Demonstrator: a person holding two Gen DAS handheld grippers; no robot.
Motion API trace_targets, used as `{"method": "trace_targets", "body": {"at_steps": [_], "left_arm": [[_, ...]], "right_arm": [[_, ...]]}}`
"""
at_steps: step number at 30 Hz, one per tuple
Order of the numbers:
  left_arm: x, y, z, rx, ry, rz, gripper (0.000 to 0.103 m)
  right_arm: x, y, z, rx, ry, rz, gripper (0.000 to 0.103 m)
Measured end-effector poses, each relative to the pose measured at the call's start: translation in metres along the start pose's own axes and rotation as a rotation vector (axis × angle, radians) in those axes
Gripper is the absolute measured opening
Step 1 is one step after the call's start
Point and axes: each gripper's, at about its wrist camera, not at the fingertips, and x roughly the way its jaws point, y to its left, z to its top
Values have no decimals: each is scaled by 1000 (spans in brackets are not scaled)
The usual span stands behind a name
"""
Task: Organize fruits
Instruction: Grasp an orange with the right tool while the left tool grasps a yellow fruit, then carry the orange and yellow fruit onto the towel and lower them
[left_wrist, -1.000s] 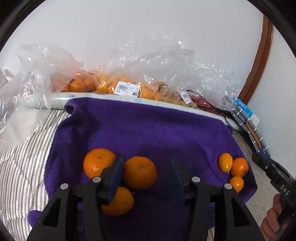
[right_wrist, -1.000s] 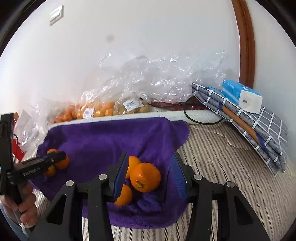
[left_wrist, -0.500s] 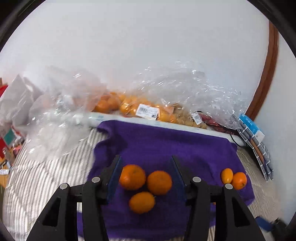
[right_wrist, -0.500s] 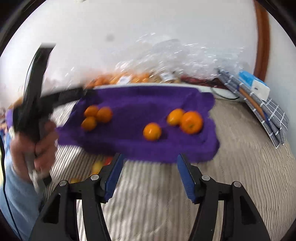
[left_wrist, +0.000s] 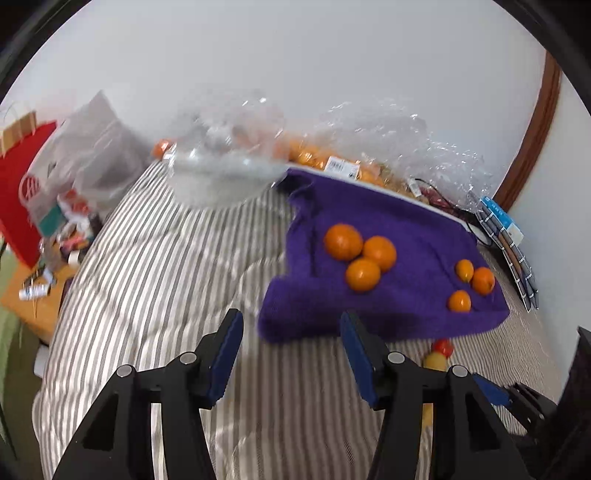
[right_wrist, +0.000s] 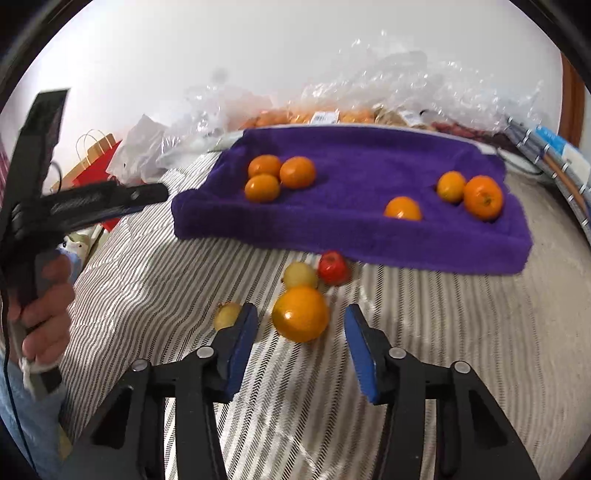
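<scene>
A: Striped bedding (right_wrist: 155, 280) runs under everything, with the purple towel (right_wrist: 369, 155) laid across it near the wall. Where's the fruit?

B: Take the towel as the mark. On its left part sit three oranges (right_wrist: 280, 176) touching one another; on its right part, three smaller ones (right_wrist: 456, 194), two touching and one a little apart. Just off the towel's near edge, on the bedding, lie a large orange (right_wrist: 300, 314), a yellow fruit (right_wrist: 300, 275), a red fruit (right_wrist: 333, 267) and another small yellow one (right_wrist: 227, 314).

A: And the tools?

B: The right hand-held gripper (right_wrist: 301, 341) is spread wide, holding nothing, its fingers either side of the large orange but not touching. The left hand-held gripper (left_wrist: 290, 356) is also wide and bare, near the towel's front left corner.

A: How would that orange handle?

B: Round, smooth-skinned, probably firm but bruisable, and likely to roll on soft bedding. I'd close across its widest middle, gently.
</scene>
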Motion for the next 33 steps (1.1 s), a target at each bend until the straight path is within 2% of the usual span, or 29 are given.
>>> {"method": "trace_targets", "body": {"at_steps": [1,3,6,9,13,16,20,22,23,25,27,33], "left_arm": [[-2,2,-5,-12,4,-12,52],[-4,2,-12,-24,18,-39,52],[-7,-8,-20,7,35,-75,51],[-6,-29,-29,69,45,-91,51],[0,-58,-43,139,75,-127,51],[6,-74,-52,159,108,-160,51],[15,-91,-62,173,143,-170,51],[21,-98,-67,173,156,-163,38],[23,-100,-69,176,167,-163,27],[23,-104,-72,180,159,-148,27],[19,-107,-70,184,158,-162,27],[-1,-105,-55,152,90,-134,27]], "right_arm": [[5,1,0,4,12,1,46],[11,-3,1,14,25,-8,36],[11,-10,1,53,22,10,36],[-5,-18,-1,60,-25,-4,36],[-30,-38,-6,82,-64,-46,36],[-50,-57,-14,101,-91,-99,36],[-68,-77,-28,136,-99,-128,36],[-75,-85,-36,151,-101,-134,36],[-76,-87,-38,154,-102,-138,36],[-81,-91,-43,160,-105,-155,36],[-86,-96,-47,167,-113,-164,36],[-92,-102,-50,191,-129,-149,36]]}}
